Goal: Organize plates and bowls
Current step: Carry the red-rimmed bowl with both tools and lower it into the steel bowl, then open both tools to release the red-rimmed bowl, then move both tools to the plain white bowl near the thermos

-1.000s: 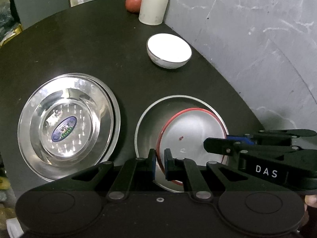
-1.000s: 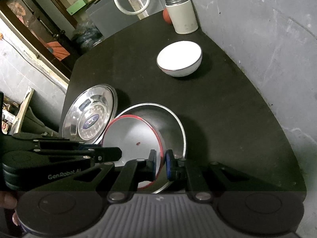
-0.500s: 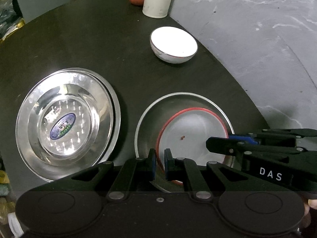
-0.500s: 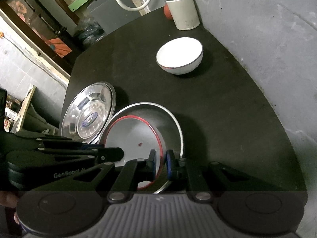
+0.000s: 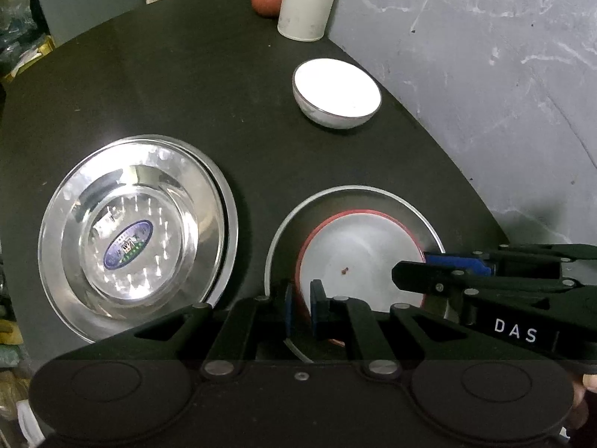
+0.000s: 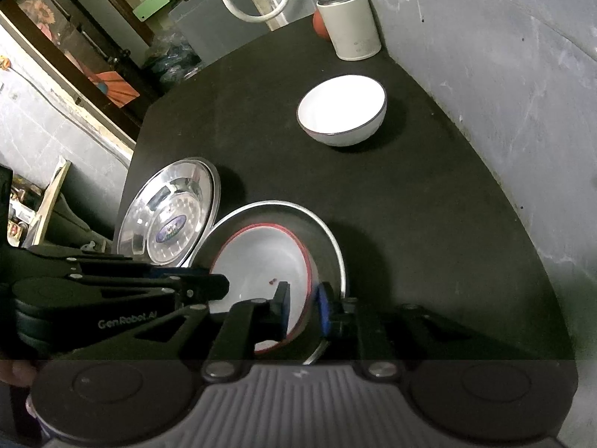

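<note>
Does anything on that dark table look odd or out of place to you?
Yes: the red-rimmed white bowl sits tilted inside the steel plate, with both sets of tongs at its rim. A small dark red speck marks its inside. The white bowl stands alone, apart from the stacked steel plates.

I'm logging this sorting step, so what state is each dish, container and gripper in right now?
Red-rimmed bowl: tilted inside the metal plate, gripped at both sides.
Metal plate: flat on the table, under that bowl.
Steel dishes: nested, upright.
White bowl: upright, empty.
Thermos: upright, no lid.
Left gripper: shut on the bowl's rim.
Right gripper: likewise.
</note>
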Demonstrator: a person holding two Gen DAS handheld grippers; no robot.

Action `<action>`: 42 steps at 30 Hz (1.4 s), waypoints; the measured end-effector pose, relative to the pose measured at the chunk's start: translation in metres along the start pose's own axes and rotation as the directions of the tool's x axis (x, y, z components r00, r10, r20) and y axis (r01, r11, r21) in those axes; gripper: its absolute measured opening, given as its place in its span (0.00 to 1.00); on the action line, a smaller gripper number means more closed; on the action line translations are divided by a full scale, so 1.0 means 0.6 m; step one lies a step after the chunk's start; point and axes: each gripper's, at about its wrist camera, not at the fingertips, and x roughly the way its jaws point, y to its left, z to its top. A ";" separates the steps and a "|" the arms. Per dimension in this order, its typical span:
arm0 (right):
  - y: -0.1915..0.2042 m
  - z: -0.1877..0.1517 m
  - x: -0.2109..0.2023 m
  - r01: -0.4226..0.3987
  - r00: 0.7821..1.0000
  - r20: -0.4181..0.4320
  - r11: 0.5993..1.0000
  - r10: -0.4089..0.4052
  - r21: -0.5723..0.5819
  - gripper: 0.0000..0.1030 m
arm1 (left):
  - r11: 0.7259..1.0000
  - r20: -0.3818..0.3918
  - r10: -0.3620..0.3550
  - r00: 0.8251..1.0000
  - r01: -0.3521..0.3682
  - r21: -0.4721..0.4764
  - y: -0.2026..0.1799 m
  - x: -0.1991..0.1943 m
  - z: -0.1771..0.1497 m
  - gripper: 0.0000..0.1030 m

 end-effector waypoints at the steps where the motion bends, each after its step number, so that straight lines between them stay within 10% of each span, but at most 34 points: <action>1: 0.000 0.000 0.000 0.001 1.000 0.001 1.000 -0.001 -0.001 0.20 | 1.000 0.000 0.000 1.000 0.000 -0.001 0.000 0.000 0.000 0.09; 16: -0.003 -0.002 -0.032 0.002 0.997 0.083 1.000 -0.002 -0.003 0.22 | 1.000 0.082 -0.019 0.996 0.021 -0.020 -0.001 -0.033 0.003 0.20; 21: -0.012 -0.006 -0.053 -0.008 0.987 0.161 1.000 0.007 0.010 0.54 | 0.999 0.141 0.023 0.990 -0.018 -0.032 -0.001 -0.046 0.008 0.70; 27: -0.021 -0.009 -0.057 -0.030 0.979 0.205 0.999 0.023 0.030 0.91 | 0.996 0.175 0.068 0.982 -0.056 -0.070 0.007 -0.052 0.013 0.97; 42: -0.018 -0.001 -0.023 0.113 0.928 0.357 0.994 -0.109 0.009 1.00 | 0.964 0.187 0.165 0.968 -0.117 -0.240 0.068 -0.051 0.068 0.99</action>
